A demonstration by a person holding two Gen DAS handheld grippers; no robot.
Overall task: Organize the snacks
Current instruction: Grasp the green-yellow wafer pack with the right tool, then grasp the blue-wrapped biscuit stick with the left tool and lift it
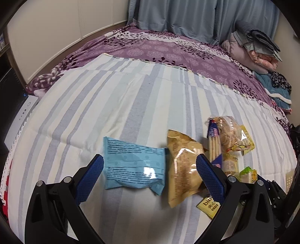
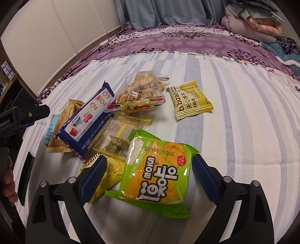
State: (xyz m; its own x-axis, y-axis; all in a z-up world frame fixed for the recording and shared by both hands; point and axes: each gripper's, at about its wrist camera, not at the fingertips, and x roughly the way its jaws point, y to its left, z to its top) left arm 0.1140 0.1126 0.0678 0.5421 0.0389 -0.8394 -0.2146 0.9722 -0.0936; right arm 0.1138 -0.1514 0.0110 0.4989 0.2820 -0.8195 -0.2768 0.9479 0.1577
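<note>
A bed (image 1: 131, 93) fills the frame, with a striped sheet (image 1: 93, 112) over a purple floral cover (image 1: 168, 50). Blue-grey curtains (image 1: 178, 15) hang at the top, white cabinet doors (image 1: 56, 28) upper left, folded bedding (image 1: 253, 50) upper right.

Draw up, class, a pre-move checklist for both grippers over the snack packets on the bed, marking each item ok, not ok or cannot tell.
1. Left gripper open: ok, its fingers stand wide apart.
2. Light blue packet between the left fingers: ok, but the tan packet sits in the gap too.
3. Single target for the left: not ok, two packets are framed.
4. Right gripper open: ok.
5. Green packet centred between the right fingers: ok.
6. Right fingers clear of neighbours: not ok, one finger overlaps a yellow packet.
</note>
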